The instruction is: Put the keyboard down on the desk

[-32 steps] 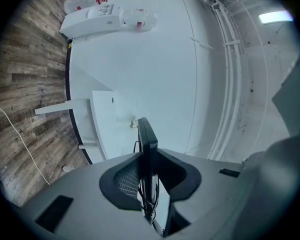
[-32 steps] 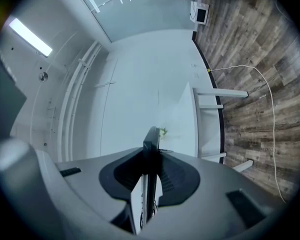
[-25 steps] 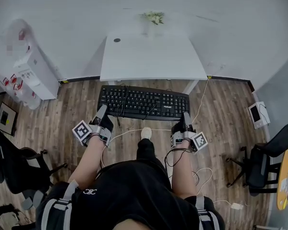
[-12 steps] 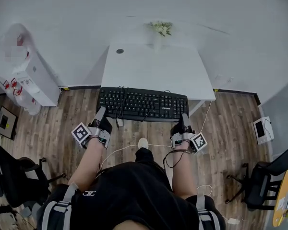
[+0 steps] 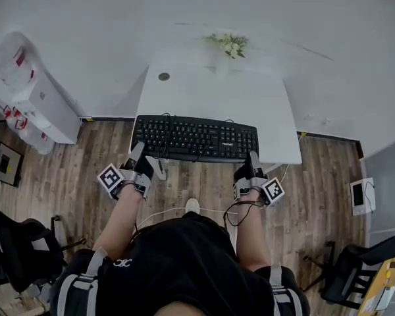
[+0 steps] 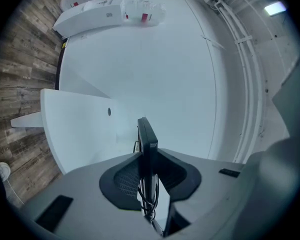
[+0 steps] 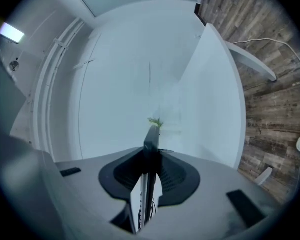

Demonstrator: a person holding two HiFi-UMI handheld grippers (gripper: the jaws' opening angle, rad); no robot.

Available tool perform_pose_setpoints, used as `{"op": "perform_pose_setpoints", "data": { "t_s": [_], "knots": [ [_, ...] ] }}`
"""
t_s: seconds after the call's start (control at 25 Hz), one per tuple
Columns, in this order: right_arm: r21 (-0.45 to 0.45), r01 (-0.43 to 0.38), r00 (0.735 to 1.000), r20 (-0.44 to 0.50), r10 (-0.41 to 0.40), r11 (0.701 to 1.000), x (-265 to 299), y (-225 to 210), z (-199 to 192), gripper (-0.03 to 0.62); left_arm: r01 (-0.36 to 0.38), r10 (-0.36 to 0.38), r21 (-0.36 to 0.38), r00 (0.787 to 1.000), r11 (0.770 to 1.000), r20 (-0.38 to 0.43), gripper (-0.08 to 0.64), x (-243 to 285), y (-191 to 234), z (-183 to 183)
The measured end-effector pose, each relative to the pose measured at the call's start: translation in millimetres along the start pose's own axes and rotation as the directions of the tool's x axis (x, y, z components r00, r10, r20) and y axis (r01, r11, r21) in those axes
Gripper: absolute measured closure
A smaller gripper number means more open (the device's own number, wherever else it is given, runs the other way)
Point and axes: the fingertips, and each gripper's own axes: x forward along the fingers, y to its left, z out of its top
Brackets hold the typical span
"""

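The left tool [image 5: 140, 158] and right tool [image 5: 251, 160] are each pinching the keyboard [image 5: 195, 137] by its near edge, 1 per end. They are holding it just ahead of them, over the front edge of the bench [image 5: 217, 94].

Left gripper [image 5: 139, 151] and right gripper [image 5: 252, 159] clasp the keyboard [image 5: 194, 138] over the worktop's [image 5: 210, 97] near edge; flowers [image 5: 229, 43] stand at its far edge.

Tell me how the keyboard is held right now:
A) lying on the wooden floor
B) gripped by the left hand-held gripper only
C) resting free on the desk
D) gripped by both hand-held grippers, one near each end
D: the gripper views show the keyboard clamped edge-on between the jaws of the left hand-held gripper and of the right hand-held gripper.
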Motion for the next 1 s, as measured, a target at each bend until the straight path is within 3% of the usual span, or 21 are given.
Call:
{"op": "perform_pose_setpoints", "data": {
  "t_s": [0.52, 1.0],
  "knots": [
    [0.027, 0.069, 0.993, -0.095, -0.066, 0.997, 144.2, -35.1, 40.5, 0.52, -0.074, 0.075, -0.02, 0.993, 0.997, 0.091, 0.488, 109.7, 34.8, 30.7],
    [0.028, 0.184, 0.981, -0.071, -0.182, 0.982, 198.2, -78.9, 12.3, 0.517, -0.179, 0.187, -0.093, 0.979, 0.979, 0.078, 0.488, 134.7, 91.2, 80.8]
  ]
}}
